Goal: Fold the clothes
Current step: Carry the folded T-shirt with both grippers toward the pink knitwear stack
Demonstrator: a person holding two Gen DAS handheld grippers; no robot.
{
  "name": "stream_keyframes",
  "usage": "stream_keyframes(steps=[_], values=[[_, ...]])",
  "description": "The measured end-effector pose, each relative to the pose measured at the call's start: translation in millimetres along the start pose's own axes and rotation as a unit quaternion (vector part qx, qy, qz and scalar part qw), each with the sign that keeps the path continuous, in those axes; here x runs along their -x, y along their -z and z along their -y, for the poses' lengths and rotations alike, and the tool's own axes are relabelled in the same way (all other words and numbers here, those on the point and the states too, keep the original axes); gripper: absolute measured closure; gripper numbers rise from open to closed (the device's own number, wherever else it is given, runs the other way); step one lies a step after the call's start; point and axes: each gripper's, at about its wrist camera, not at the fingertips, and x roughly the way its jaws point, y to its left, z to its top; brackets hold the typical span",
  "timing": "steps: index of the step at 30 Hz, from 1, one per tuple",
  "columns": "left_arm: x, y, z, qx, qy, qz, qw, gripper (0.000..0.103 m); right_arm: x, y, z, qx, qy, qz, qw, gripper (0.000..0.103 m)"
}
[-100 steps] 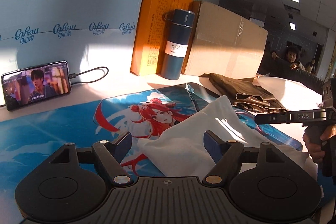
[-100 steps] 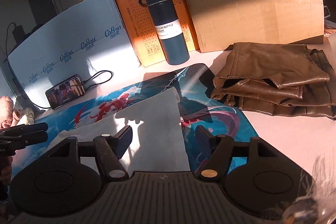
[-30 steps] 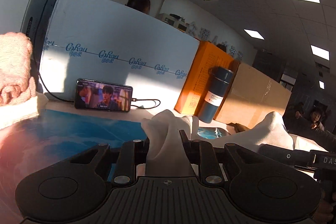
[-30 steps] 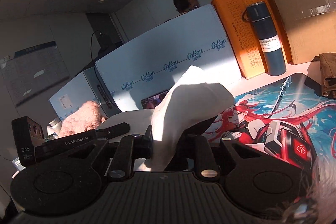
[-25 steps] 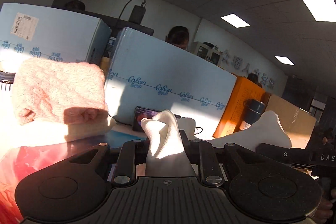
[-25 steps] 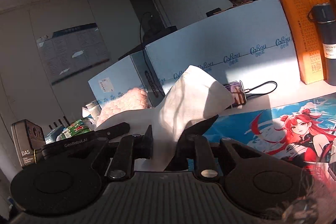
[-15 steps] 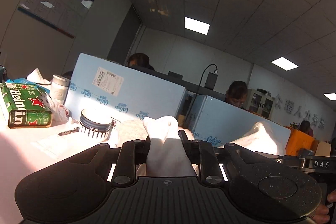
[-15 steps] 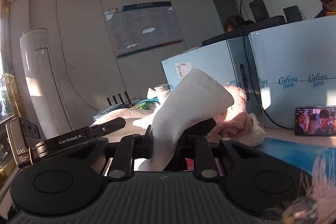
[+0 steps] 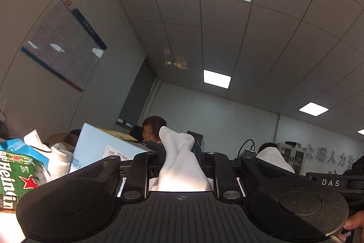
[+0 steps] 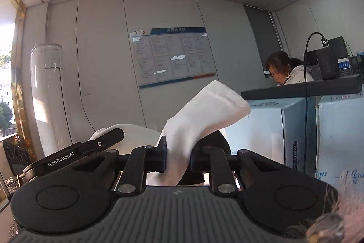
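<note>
- Left gripper (image 9: pixel 180 157): jaws together, clamped on a bunch of the white garment (image 9: pixel 179 165); cloth sticks up between the fingers toward 12 o'clock.
- Right gripper (image 10: pixel 177 155): also clamped on the white garment (image 10: pixel 200 115); a hemmed corner flops over toward 2 o'clock.
- Both cams tilted up w/ ceiling and wall filling most of each view; no tabletop seen under the cloth.
- Left view: right gripper (image 9: pixel 327 181) at 3 o'clock, marked DAS, w/ more white cloth bunched beside it; fingertip of a hand (image 9: pixel 351 223) at 4 o'clock.
- Right view: left gripper (image 10: pixel 107 138) at 9 o'clock, marked GenRobot.AI, white cloth behind it.
- Green Heineken carton (image 9: pixel 16 177) at 9 o'clock in left view, white cup (image 9: pixel 60 159) just beside it.
- Notice board (image 10: pixel 173 56) on wall at 12 o'clock in right view; a seated person (image 10: pixel 289 71) at 2 o'clock behind light blue boxes (image 10: pixel 268 126).
</note>
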Motion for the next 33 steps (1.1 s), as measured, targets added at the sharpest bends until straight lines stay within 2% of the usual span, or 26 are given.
stream_keyframes(steps=[3, 4, 7, 10, 13, 16, 17, 18, 19, 20, 21, 22, 23, 24, 26, 28, 30, 33], values=[[-24.1, 11.6, -2.4, 0.020, -0.022, 0.004, 0.9995, 0.086, -14.9, -11.2, 25.6, 0.005, 0.033, 0.011, 0.999, 0.087], [-34.1, 22.7, -4.5, 0.031, -0.027, -0.014, 0.9990, 0.086, -21.5, -12.0, 37.0, 0.007, 0.049, 0.006, 0.999, 0.087], [-60.2, 68.9, -9.9, 0.040, -0.056, -0.075, 0.9948, 0.086, -46.2, 3.9, 74.3, 0.028, 0.124, -0.051, 0.991, 0.087], [-81.0, 114.2, -20.1, 0.055, -0.088, -0.135, 0.9854, 0.086, -72.2, 38.3, 105.5, 0.069, 0.180, -0.124, 0.973, 0.087], [-81.6, 138.4, -32.5, 0.071, -0.111, -0.157, 0.9789, 0.084, -90.9, 76.1, 134.6, 0.082, 0.216, -0.168, 0.958, 0.087], [-81.8, 146.9, -43.1, 0.067, -0.132, -0.170, 0.9743, 0.076, -91.6, 100.5, 149.6, 0.060, 0.226, -0.172, 0.957, 0.083], [-82.2, 148.6, -45.5, 0.068, -0.143, -0.176, 0.9717, 0.064, -92.4, 105.7, 151.1, 0.060, 0.228, -0.172, 0.956, 0.081], [-81.6, 149.1, -47.5, 0.073, -0.155, -0.175, 0.9697, 0.057, -88.5, 107.5, 148.5, 0.060, 0.230, -0.165, 0.957, 0.079], [-82.4, 146.3, -49.1, 0.077, -0.166, -0.170, 0.9682, 0.043, -82.3, 107.4, 143.8, 0.059, 0.231, -0.155, 0.959, 0.077], [-83.6, 141.9, -51.0, 0.077, -0.176, -0.164, 0.9674, 0.029, -76.1, 107.4, 139.2, 0.058, 0.233, -0.145, 0.960, 0.070], [-84.0, 136.9, -52.3, 0.076, -0.186, -0.158, 0.9668, 0.023, -69.9, 107.4, 134.5, 0.057, 0.234, -0.134, 0.961, 0.054], [-80.9, 130.0, -51.0, 0.069, -0.194, -0.148, 0.9674, 0.014, -63.7, 107.4, 129.8, 0.056, 0.235, -0.124, 0.962, 0.044], [-74.4, 123.8, -47.9, 0.061, -0.199, -0.131, 0.9693, 0.008, -57.5, 107.4, 125.1, 0.056, 0.236, -0.113, 0.963, 0.027], [-67.8, 117.7, -44.8, 0.052, -0.204, -0.115, 0.9708, 0.006, -51.3, 107.3, 120.4, 0.055, 0.238, -0.103, 0.964, 0.020], [-53.9, 107.1, -38.0, 0.033, -0.208, -0.082, 0.9742, 0.001, -38.9, 107.3, 111.0, 0.053, 0.240, -0.082, 0.966, 0.019], [-36.4, 102.4, -26.2, 0.005, -0.205, -0.059, 0.9769, 0.000, -26.5, 107.2, 101.6, 0.052, 0.242, -0.061, 0.967, 0.012], [-24.2, 101.7, -15.3, -0.018, -0.205, -0.058, 0.9769, 0.000, -14.9, 109.4, 91.6, 0.050, 0.240, -0.047, 0.968, 0.008], [-6.8, 106.9, -0.3, -0.037, -0.210, -0.063, 0.9750, 0.000, -0.4, 119.2, 74.2, 0.047, 0.226, -0.049, 0.972, 0.004]])
